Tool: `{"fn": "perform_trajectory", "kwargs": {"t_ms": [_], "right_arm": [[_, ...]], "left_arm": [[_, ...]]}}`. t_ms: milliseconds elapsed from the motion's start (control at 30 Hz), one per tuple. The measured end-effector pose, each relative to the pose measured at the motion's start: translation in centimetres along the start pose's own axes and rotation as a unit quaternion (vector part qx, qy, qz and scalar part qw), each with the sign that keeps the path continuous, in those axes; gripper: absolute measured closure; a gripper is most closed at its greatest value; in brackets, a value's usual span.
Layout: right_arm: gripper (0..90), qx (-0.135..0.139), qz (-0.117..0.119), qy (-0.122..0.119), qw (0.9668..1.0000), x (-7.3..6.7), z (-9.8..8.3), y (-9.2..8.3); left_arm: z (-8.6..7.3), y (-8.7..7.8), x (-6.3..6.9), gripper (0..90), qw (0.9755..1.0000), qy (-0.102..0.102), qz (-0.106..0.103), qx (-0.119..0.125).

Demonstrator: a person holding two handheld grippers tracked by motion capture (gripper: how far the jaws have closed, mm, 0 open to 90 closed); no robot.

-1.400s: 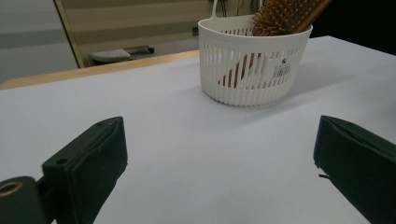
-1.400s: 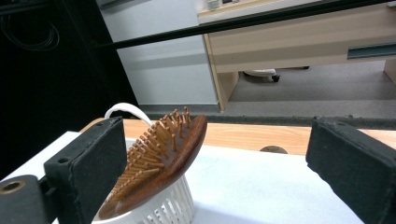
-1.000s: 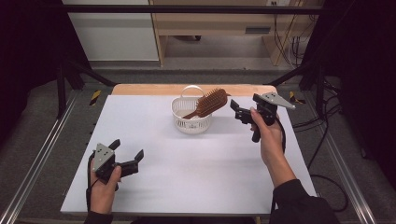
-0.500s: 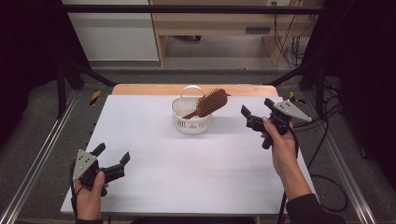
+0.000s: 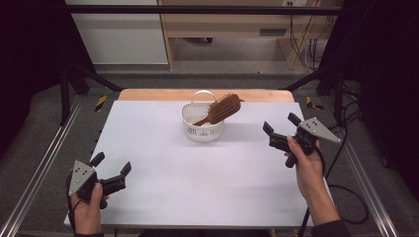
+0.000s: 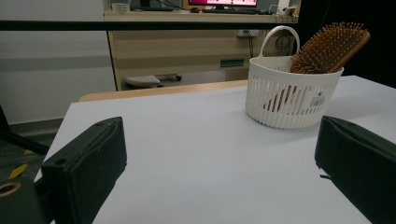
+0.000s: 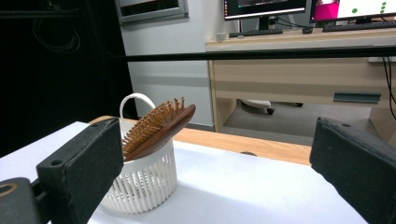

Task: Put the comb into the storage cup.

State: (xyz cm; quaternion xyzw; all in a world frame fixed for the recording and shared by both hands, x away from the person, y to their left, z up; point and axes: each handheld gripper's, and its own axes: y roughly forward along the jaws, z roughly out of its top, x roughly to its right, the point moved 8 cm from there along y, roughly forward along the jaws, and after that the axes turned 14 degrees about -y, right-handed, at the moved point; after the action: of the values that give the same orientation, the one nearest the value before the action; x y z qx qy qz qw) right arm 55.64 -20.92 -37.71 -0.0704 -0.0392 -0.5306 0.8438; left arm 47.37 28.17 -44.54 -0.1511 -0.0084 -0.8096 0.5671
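Observation:
A white slatted basket (image 5: pixel 202 127) with a handle stands at the far middle of the white table (image 5: pixel 197 177). A brown wooden hairbrush (image 5: pixel 223 108) leans in it, its bristled head sticking out over the right rim. My left gripper (image 5: pixel 112 163) is open and empty near the front left corner. My right gripper (image 5: pixel 280 123) is open and empty to the right of the basket, a little apart from it. In the left gripper view the basket (image 6: pixel 292 100) and brush (image 6: pixel 329 49) stand ahead on the right. In the right gripper view the basket (image 7: pixel 144 182) and brush (image 7: pixel 156 128) sit at the left.
A wooden strip (image 5: pixel 148 94) runs along the table's far edge. Metal frame rails (image 5: pixel 44 163) flank both sides. Beyond the table stand a wooden desk (image 7: pixel 299 79) with monitors and cables on the floor at the right.
Both grippers have drawn away from the basket: the left one toward the front left corner, the right one to the right and nearer the person. Both stay open.

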Motion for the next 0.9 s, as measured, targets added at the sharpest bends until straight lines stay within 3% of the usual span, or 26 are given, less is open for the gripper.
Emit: {"fn": "perform_trajectory", "kwargs": {"t_ms": [433,900], "right_arm": [[3.2,-0.003,0.006,0.001,1.0,-0.6,-1.7,-2.1],[3.2,-0.01,-0.003,0.001,0.9999,-0.4,-4.0,-4.0]], "left_arm": [[0.0,-0.2,-0.6,2.7,1.0,-0.003,0.001,0.004],[-0.3,-0.4,-0.4,2.4,1.0,0.009,0.002,-0.001]]}}
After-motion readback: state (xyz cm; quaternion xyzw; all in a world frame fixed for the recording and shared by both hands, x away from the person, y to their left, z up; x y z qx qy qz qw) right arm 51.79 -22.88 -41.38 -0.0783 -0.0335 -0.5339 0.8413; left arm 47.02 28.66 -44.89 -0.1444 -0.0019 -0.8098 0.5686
